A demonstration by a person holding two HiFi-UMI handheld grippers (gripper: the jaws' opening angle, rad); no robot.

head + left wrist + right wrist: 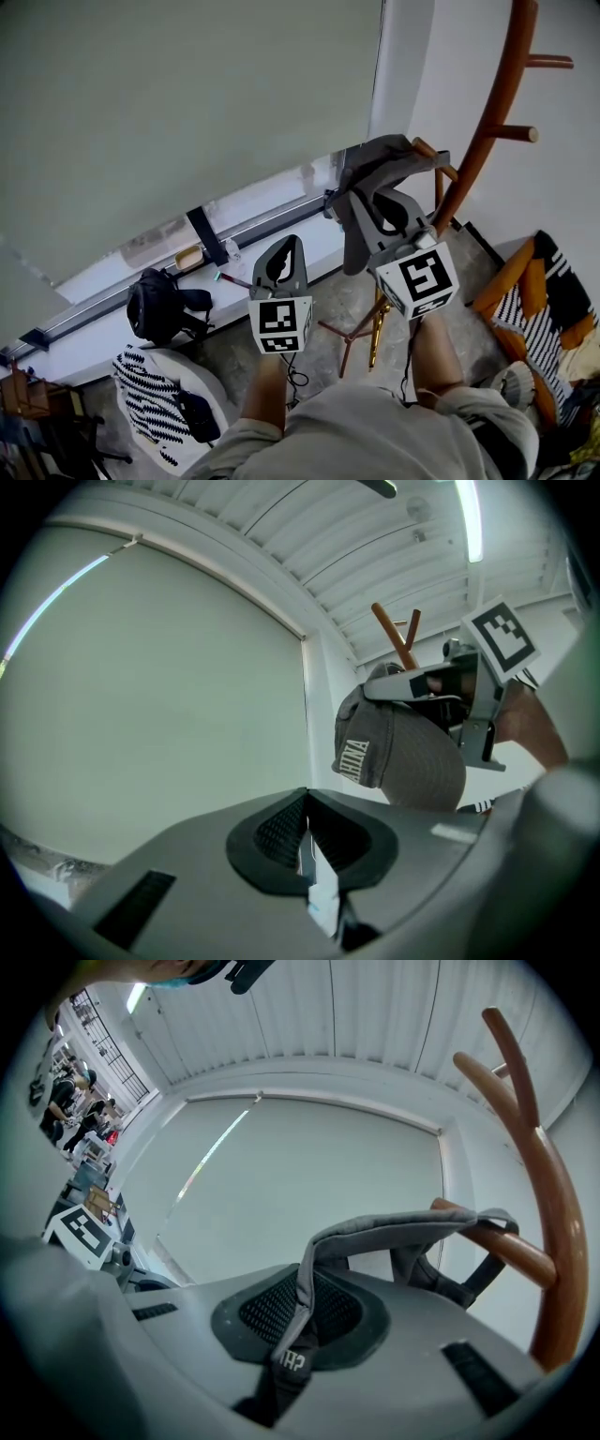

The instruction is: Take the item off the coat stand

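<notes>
One cap (403, 1232) hangs on a peg (506, 1251) of the coat stand (555, 1213), its edge clenched in the right gripper (300, 1326) fingers. Next, lift it clear of the peg. The left gripper (307, 850) fingers are closed and empty.

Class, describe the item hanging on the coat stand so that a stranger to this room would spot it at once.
Find the curved reddish-brown wooden coat stand by the white wall. On a lower peg hangs a grey cap, its edge clamped in the right gripper. It is the only soft fabric thing on the stand; the pegs above it are bare.
</notes>
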